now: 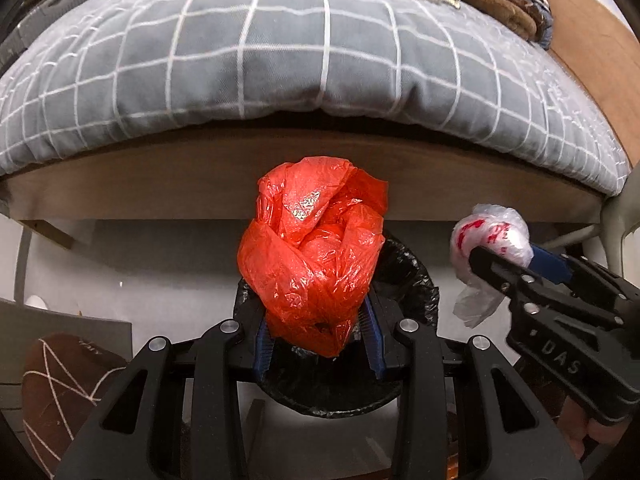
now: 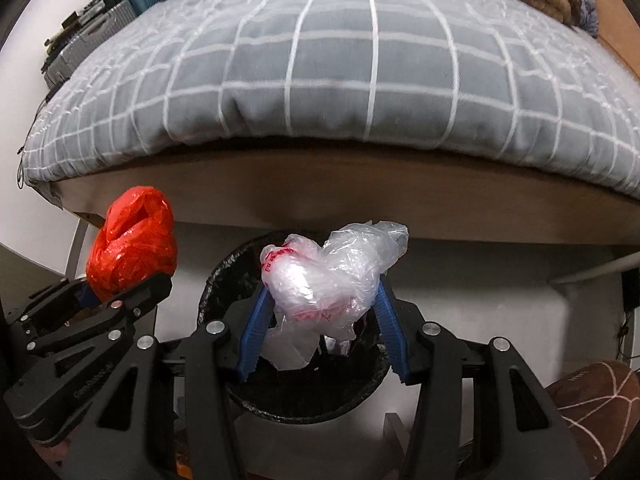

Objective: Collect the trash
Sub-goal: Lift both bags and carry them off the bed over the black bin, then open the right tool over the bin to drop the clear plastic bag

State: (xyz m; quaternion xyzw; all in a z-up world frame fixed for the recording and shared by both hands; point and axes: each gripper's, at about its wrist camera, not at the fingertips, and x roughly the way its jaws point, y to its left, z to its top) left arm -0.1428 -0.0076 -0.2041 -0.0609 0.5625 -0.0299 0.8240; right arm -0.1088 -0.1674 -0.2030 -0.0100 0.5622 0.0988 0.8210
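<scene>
Left wrist view: left gripper (image 1: 320,320) pinching crumpled red plastic bag (image 1: 316,248) above black-lined round bin (image 1: 416,280); right gripper (image 2: 320,320) pinching clear crumpled bag (image 2: 324,280). Risk: light film snagging on pads, drifting outside bin rim.

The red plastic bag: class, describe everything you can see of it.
The red plastic bag is thin, glossy, translucent film, crumpled into a loose, creased ball with a handle loop showing at its top. The left claw is clamped on its lower part between blue pads, holding it in the air above the black-lined trash bin, before the bed.
</scene>
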